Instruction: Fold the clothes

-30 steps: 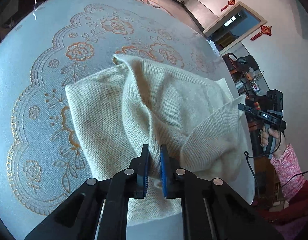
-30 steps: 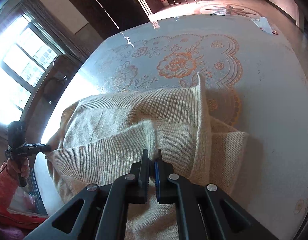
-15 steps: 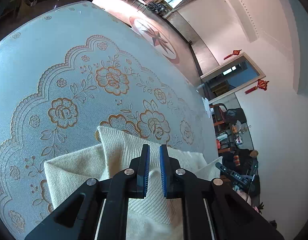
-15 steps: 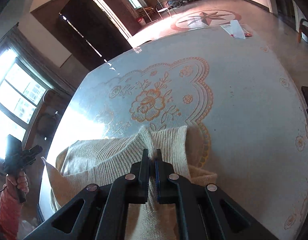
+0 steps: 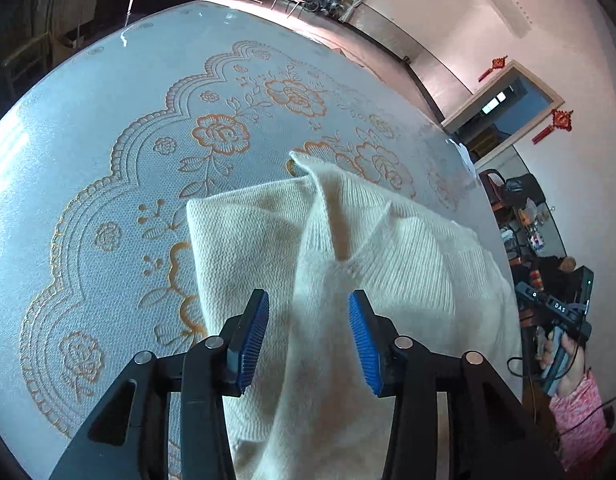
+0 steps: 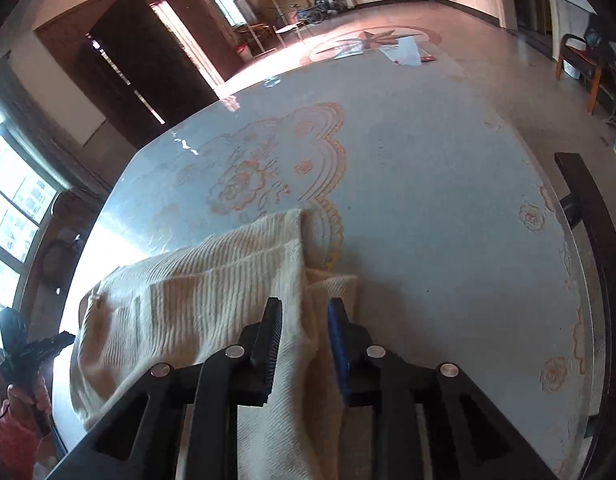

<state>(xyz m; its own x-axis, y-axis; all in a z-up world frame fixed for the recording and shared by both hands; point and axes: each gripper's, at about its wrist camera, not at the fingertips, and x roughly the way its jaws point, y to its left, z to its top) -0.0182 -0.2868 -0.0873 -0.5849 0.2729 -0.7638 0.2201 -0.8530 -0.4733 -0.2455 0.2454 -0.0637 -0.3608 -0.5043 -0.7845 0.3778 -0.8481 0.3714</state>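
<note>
A cream knitted sweater (image 5: 396, 264) lies folded on the round table with the orange flower-pattern cloth (image 5: 155, 128). My left gripper (image 5: 308, 340) is open, its blue pads either side of a raised ridge of the knit without pinching it. In the right wrist view the sweater (image 6: 195, 288) lies folded with its ribbed edge on top. My right gripper (image 6: 303, 344) is open, with a fold of the knit lying between its fingers.
The other handheld gripper (image 5: 556, 312) shows at the table's right edge in the left wrist view, and also at the left edge of the right wrist view (image 6: 23, 356). Papers (image 6: 404, 50) lie at the table's far edge. A dark chair back (image 6: 588, 216) stands at the right.
Both grippers were shut on the sweater and carried its edge over toward the far side. Now both have opened and let the knit go, and the sweater lies folded.
</note>
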